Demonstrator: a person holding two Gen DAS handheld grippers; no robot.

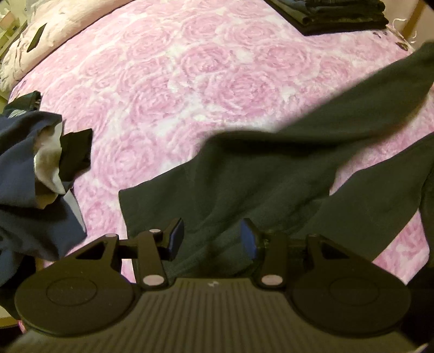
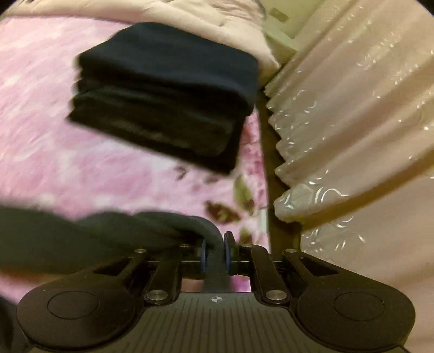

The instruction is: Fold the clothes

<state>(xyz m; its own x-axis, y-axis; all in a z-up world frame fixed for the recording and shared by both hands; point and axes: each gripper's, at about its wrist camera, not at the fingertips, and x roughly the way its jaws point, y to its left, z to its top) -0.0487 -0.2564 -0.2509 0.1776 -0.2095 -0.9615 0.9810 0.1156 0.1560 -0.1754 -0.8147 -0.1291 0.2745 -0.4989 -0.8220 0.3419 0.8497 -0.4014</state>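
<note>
A dark green garment [image 1: 257,173] lies stretched across the pink rose-patterned bedspread [image 1: 168,81], its right part lifted and blurred. My left gripper [image 1: 213,239] is open just above the garment's near edge, fabric showing between the jaws. My right gripper [image 2: 216,254] is shut on a bunched fold of the same dark garment [image 2: 108,233], which trails off to the left. A stack of folded dark clothes [image 2: 165,95] sits on the bedspread [image 2: 54,152] ahead of the right gripper; it also shows in the left wrist view [image 1: 344,13] at the far right.
A heap of unfolded navy and white clothes [image 1: 29,168] lies at the left of the bed. A pale quilt [image 1: 54,30] lies at the far end. A beige embroidered curtain [image 2: 360,122] hangs along the bed's right edge.
</note>
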